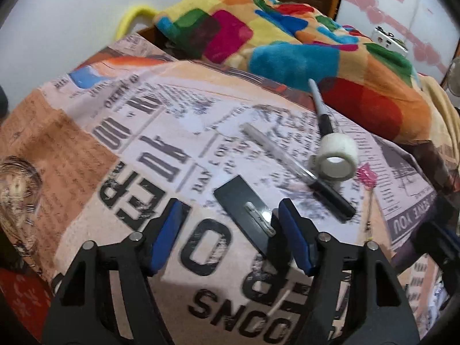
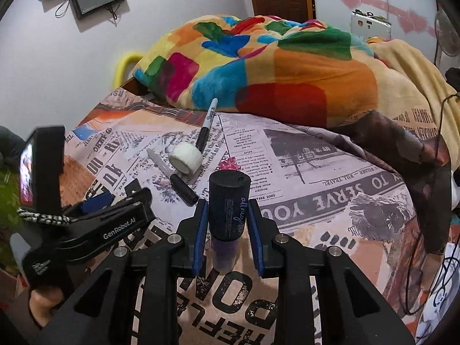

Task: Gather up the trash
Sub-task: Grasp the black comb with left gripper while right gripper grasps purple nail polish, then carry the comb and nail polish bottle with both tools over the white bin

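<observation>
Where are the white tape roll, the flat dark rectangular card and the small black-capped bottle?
White tape roll [image 1: 339, 155], left wrist view, its outer band.
Flat dark rectangular card [image 1: 238, 198], left wrist view, upper face.
Small black-capped bottle [image 2: 227, 201], right wrist view, cap side.

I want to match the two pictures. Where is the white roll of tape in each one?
Left wrist view: white roll of tape, right of centre, lying on a marker.
Right wrist view: the roll, left of centre, above the held bottle.
Shared landmark: the colourful blanket behind.
</observation>
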`<state>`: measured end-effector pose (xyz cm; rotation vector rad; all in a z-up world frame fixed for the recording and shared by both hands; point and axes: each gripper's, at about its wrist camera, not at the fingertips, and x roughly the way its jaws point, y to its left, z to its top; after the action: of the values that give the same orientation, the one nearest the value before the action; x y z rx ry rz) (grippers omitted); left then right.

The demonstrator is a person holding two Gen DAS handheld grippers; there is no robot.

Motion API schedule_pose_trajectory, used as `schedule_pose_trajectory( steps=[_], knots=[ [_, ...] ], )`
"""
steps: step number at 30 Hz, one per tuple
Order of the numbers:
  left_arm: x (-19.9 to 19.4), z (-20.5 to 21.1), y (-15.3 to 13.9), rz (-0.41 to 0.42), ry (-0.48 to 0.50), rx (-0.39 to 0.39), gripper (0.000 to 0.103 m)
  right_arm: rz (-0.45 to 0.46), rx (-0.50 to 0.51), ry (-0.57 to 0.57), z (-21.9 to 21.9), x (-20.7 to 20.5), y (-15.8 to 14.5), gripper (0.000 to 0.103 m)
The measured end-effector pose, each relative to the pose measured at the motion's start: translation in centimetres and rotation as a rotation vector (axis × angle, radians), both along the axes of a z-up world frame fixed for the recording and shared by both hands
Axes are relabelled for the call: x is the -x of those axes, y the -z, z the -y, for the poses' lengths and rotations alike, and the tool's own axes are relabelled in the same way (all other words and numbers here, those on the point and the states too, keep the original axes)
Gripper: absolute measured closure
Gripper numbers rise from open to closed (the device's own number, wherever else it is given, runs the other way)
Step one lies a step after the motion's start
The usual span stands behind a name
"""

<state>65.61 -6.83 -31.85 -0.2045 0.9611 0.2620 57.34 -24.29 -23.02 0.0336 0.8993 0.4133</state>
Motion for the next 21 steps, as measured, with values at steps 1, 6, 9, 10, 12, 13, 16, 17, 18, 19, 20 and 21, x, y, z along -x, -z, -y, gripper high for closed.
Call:
schedule_pose_trajectory(
  steps=[1,6,9,10,12,13,16,17,18,19,20,21],
  knots=[
    [0.2,-0.1,0.1,0.001,0.000,-0.003,0.034,0.000,-0.006,0.000,0.0,0.1,0.0,0.078],
    [1.3,-0.4,0.2,0.004,0.024,-0.027,0.034,0.010,-0.014,-0.007,-0.1,0.4,0.0,0.079],
    [2.0,-0.3,0.3,0.013,0.027,-0.031,0.037,0.009,-0.017,-0.011,-0.1,0.6,0.1,0.079],
    [2.4,-0.3,0.3,0.020,0.031,-0.032,0.041,0.007,-0.018,-0.012,-0.1,0.6,0.1,0.079],
    [2.7,-0.2,0.2,0.027,0.045,-0.032,0.048,0.004,-0.020,-0.015,-0.1,0.7,0.1,0.079],
    [2.8,-0.1,0.2,0.028,0.055,-0.033,0.052,0.003,-0.019,-0.018,-0.1,0.8,0.1,0.079],
    [3.0,-0.4,0.0,0.015,0.084,-0.007,0.064,-0.007,-0.022,-0.023,-0.1,1.0,0.0,0.079],
    [3.0,-0.7,-0.1,0.007,0.091,-0.004,0.074,-0.014,-0.027,-0.025,-0.1,1.1,-0.1,0.079],
    [3.1,-1.1,-0.2,0.001,0.100,0.000,0.077,-0.017,-0.031,-0.026,-0.1,1.1,-0.2,0.079],
    [3.2,-1.6,-0.2,-0.001,0.120,0.031,0.077,-0.018,-0.033,-0.027,-0.1,1.3,-0.3,0.079],
    [3.3,-1.8,-0.3,-0.006,0.132,0.044,0.078,-0.016,-0.033,-0.027,0.0,1.5,-0.5,0.079],
    [3.3,-1.9,-0.3,-0.015,0.146,0.050,0.079,-0.015,-0.033,-0.028,0.0,1.7,-0.7,0.079]
  ],
)
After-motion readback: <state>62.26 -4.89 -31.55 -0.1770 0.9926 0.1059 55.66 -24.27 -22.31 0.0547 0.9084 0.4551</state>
